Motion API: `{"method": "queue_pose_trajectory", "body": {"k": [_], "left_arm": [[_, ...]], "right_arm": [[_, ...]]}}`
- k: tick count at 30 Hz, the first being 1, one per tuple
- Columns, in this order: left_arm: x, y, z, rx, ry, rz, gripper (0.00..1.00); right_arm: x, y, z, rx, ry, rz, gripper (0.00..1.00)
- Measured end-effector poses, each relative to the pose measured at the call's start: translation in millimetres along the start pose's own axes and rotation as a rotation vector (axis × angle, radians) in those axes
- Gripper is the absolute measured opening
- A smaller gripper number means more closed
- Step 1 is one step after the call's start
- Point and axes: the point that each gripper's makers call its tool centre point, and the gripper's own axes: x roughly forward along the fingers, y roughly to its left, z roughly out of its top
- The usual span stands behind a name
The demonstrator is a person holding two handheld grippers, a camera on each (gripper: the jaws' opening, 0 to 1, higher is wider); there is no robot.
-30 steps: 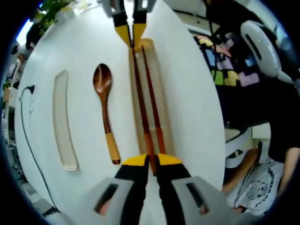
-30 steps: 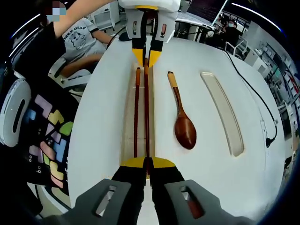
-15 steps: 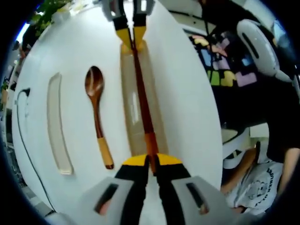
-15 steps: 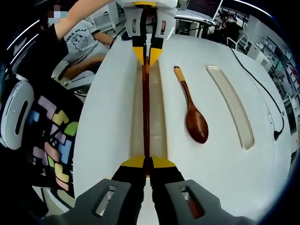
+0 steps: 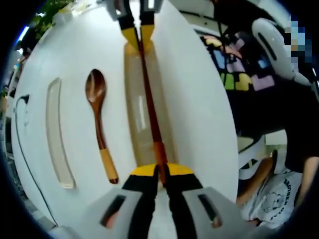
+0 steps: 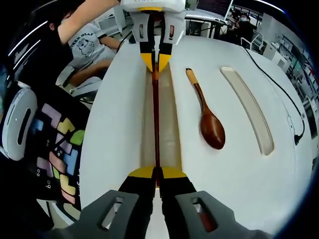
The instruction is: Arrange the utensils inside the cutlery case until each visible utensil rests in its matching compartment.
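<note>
Both my grippers are on the same chopstick (image 5: 151, 112), one at each end. My left gripper (image 5: 161, 175) has its jaws pinched narrow on the orange-banded end, and in the left gripper view my right gripper (image 5: 139, 36) comes in from the top, its yellow tips closed on the far end. In the right gripper view it's mirrored: right gripper (image 6: 156, 174) clamped on the near end of the chopstick (image 6: 155, 117), left gripper (image 6: 156, 62) at the top nipping the other end. The chopstick runs lengthwise right over the long tan case tray (image 5: 134, 104), along its middle; I can't tell if it's resting in the tray or held just above it, and I can only make out one stick, a second could be hidden under it. The tray (image 6: 169, 124) lies on the white table (image 5: 199, 114). The wooden spoon (image 5: 99, 127) lies on the table beside the tray, apart from it, outside any compartment, bowl toward the far end in the left gripper view. Past the spoon (image 6: 207, 117) sits the clear lid piece (image 6: 247, 109), also flat on the table (image 6: 109, 129), well apart from the tray. A black cable (image 5: 20, 144) runs along the table edge beyond the lid (image 5: 56, 132)
</note>
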Motion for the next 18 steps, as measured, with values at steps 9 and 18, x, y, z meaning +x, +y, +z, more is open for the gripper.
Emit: {"method": "queue_pose_trajectory", "body": {"k": [9, 18], "left_arm": [[2.1, 1.1, -0.1, 0.021, -0.002, 0.011, 0.06], [0.0, 2.5, 5.5, 0.032, -0.033, 0.034, 0.1]], "right_arm": [[0.2, 0.7, 0.9, 0.018, -0.008, 0.004, 0.01], [-3.1, 0.4, 4.3, 0.024, -0.028, -0.001, 0.04]]}}
